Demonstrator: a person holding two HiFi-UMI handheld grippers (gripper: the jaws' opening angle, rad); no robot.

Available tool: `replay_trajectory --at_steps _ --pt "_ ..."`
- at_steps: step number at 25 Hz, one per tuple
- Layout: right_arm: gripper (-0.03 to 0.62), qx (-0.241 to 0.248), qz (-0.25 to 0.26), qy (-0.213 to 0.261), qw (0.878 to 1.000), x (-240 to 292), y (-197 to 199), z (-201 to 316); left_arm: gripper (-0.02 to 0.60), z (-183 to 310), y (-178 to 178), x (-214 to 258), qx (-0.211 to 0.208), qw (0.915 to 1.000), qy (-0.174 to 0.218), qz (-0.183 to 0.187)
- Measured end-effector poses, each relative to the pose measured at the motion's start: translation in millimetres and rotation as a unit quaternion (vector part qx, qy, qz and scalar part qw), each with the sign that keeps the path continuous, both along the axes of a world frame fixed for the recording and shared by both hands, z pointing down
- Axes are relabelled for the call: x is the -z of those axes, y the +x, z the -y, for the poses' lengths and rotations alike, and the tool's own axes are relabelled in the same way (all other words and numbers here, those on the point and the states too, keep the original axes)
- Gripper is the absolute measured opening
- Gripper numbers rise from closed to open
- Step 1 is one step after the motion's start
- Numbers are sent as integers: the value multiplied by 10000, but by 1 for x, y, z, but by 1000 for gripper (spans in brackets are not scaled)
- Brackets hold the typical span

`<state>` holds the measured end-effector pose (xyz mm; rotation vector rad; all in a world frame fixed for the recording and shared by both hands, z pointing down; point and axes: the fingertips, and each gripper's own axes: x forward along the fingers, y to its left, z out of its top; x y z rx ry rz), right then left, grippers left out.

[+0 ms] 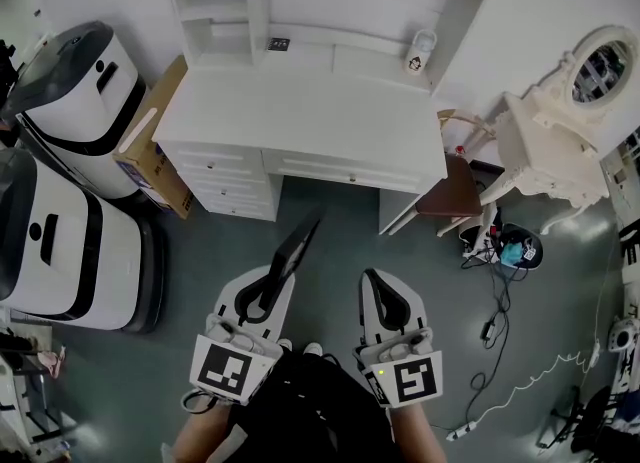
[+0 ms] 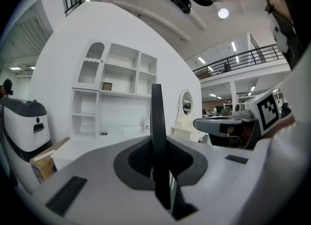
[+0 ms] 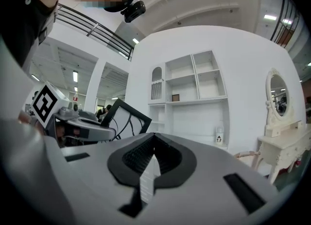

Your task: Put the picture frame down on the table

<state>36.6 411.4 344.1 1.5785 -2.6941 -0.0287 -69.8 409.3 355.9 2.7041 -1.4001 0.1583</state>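
In the left claw (image 1: 268, 286), clamped edge-on and upright: the frame (image 1: 297, 243), dark and thin, its upper part sticking out ahead of the jaws. The left gripper view shows the pads pressed on both its faces, so the grip looks sound. Frame hangs over the floor (image 1: 340, 251), near the front of the counter (image 1: 300, 116) but not yet above it. Right claw (image 1: 380, 291) is just beside the left, clenched on nothing, pointing level toward the counter. Counter top is plain white across the middle. A small bottle (image 1: 421, 51) stands at the back right below the shelves (image 1: 215, 1), and a chair (image 1: 452, 189) sits at the right end. Step in hand, by my reading: carry, approach leg; set-down not begun. Next move calls for reaching forward until the frame is over the white top, lowering until its bottom edge touches, then tipping it flat or leaning it before release. Risk: let go while upright and it may topple.
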Motion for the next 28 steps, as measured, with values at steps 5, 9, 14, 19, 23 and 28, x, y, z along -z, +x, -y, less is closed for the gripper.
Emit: replay_trajectory --at_steps 5,9,14,19,23,28 --pt "2 120 48 57 9999 5 4 -1 38 -4 7 6 56 10000 65 42" --pt "2 223 48 88 9997 6 6 -6 38 -12 11 7 147 9998 90 39" --pt "2 282 -58 157 9995 5 14 -14 38 -18 20 6 230 9997 120 1" --pt "2 257 -92 238 9993 8 30 -24 38 -24 29 6 260 9991 329 87" --pt "2 248 -111 207 9994 6 44 -26 38 -27 43 8 262 9994 229 -2" --pt "2 373 -130 201 9990 3 41 -30 38 -33 44 10 292 9992 262 -6"
